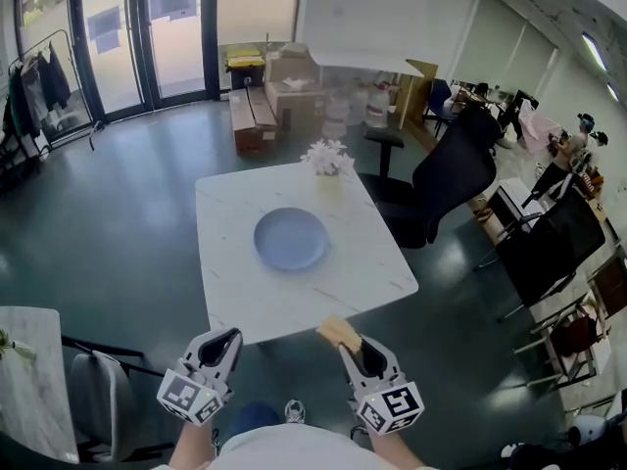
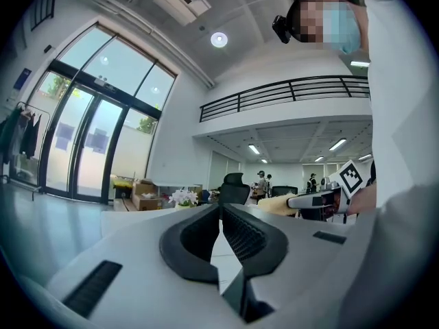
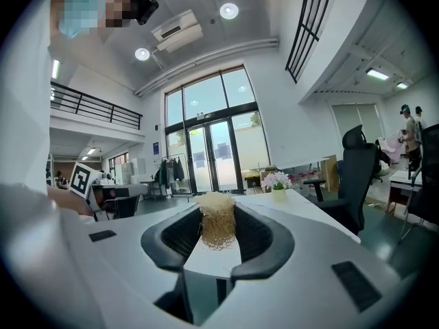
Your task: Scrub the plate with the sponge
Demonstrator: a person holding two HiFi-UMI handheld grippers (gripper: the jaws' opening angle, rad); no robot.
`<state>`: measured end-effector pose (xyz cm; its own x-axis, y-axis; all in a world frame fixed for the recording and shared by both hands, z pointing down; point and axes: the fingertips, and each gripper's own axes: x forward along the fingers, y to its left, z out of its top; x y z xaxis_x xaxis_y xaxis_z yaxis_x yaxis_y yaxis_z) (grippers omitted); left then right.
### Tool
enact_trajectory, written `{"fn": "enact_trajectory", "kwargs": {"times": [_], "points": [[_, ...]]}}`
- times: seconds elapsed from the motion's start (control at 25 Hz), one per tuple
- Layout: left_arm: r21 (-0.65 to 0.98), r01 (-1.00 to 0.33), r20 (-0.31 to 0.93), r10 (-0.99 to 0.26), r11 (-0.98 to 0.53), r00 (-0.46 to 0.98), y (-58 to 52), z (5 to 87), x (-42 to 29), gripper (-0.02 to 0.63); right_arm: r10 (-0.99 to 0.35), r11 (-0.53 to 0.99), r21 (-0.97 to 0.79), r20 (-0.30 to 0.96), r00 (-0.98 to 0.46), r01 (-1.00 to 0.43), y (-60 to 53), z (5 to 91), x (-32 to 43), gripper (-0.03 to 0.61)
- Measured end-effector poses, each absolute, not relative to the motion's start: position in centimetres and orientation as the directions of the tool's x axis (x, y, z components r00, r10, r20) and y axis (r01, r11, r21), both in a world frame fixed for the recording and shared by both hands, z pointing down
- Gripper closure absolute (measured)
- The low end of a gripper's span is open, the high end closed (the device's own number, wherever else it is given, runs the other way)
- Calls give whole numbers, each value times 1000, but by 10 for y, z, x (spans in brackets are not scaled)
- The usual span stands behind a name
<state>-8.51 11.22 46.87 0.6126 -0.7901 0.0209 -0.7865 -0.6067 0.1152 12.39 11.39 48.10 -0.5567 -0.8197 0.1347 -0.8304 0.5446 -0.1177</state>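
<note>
Grey-green flooring covers a large hall with tall glass doors [image 1: 147, 37] at the far side. A white marble-pattern table [image 1: 245, 302] stands in the middle of the head view. A round blue plate [image 1: 291, 238] lies flat near the table's centre, with nothing on it. A small pot of white flowers [image 1: 328, 157] stands at the far edge of the table. A black office chair [image 1: 446, 179] stands just beside the table on its right, and cardboard boxes [image 1: 253, 116] lie on the floor beyond it.

Both grippers are held side by side at the near edge of the table, pointing toward it, well apart from the plate.

Left gripper [image 1: 227, 338]: the jaws are closed together. The left gripper view shows the two dark pads meeting with nothing between them.

Right gripper [image 1: 351, 346]: the jaws are clamped on the sponge [image 3: 217, 225], a pale yellow, coarse-fibred block. The sponge stands upright between the pads and projects past the fingertips. In the head view it sits by the table's near edge, apart from the plate and not touching it.

People stand at desks in the far right background.
</note>
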Motion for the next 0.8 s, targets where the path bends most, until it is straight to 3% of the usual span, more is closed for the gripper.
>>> {"fn": "enact_trajectory", "kwargs": {"times": [0.8], "points": [[146,-715,48,-717,-683,695,-45,476,-133,575,-869,462,-134,127,-477,-877,-30,479,72,439]]}}
